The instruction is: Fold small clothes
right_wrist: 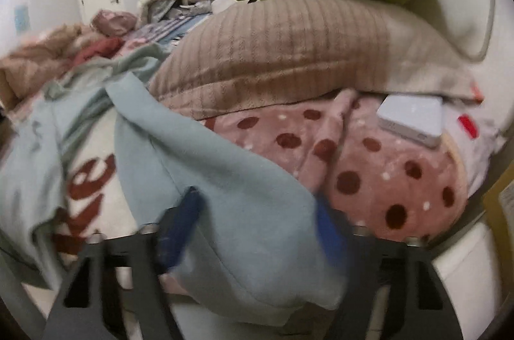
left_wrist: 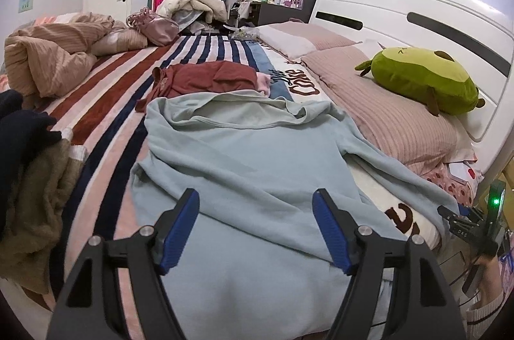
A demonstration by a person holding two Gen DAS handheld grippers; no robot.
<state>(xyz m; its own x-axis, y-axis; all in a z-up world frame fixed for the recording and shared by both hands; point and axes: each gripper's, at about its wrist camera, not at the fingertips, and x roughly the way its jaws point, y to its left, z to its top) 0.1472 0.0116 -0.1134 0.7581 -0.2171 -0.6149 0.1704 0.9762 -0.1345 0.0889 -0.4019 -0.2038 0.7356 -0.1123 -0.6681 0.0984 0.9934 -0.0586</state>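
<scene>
Pale-blue top (left_wrist: 244, 153) spread flat, right view alone shows polka-dot blanket (right_wrist: 379, 166)

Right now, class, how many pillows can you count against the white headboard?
2. The nearer ribbed pillow lies under the green plush toy; the farther pillow lies beyond it along the headboard. More could be hidden.

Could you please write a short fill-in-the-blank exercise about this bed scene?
1. The garment spread flat in front of the left tongs is light ____.
2. The plush toy lying on the pillow is ____.
3. The folded garment beyond the spread one is dark ____.

Missing words: blue; green; red
</scene>
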